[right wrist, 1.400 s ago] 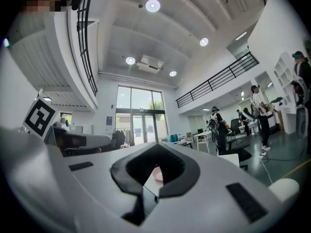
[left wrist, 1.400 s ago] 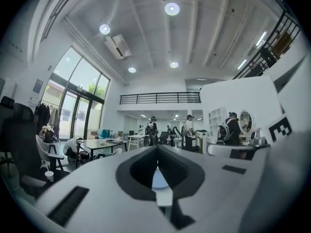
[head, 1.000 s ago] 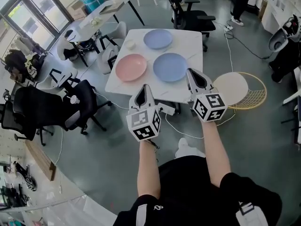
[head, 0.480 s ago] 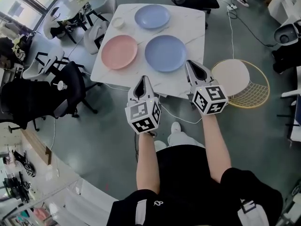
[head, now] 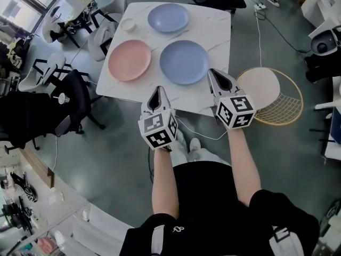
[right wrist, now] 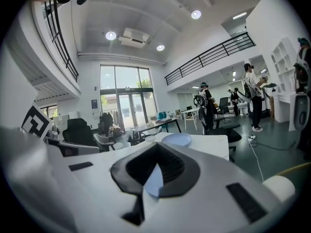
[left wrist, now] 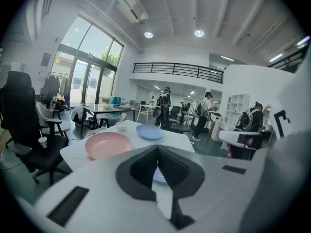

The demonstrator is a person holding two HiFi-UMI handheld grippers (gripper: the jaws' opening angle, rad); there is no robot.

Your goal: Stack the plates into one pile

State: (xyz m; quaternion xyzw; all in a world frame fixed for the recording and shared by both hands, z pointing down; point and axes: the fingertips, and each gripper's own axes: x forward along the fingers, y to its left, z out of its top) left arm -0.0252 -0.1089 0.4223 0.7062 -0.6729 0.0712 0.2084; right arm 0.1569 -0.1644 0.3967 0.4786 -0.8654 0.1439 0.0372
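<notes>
Three plates lie apart on the white marble table [head: 218,33]: a pink plate [head: 129,60] at the left, a large blue plate [head: 184,62] in the middle, a smaller blue plate [head: 168,17] at the far side. My left gripper [head: 158,92] hovers over the table's near edge, shut and holding nothing. The right gripper [head: 212,73] is just right of the large blue plate, also shut and empty. The left gripper view shows the pink plate [left wrist: 108,144] and the far blue plate [left wrist: 149,131] ahead. The far blue plate [right wrist: 176,139] also appears in the right gripper view.
A small white bowl [head: 128,24] sits at the table's far left corner. A round white stool in a gold wire basket [head: 279,97] stands right of the table. Office chairs [head: 69,97] crowd the left side, a cable [head: 200,135] trails on the floor. People stand far off.
Both grippers and the person have moved closer to the table; the plates sit where they were. The jaws stayed shut.
</notes>
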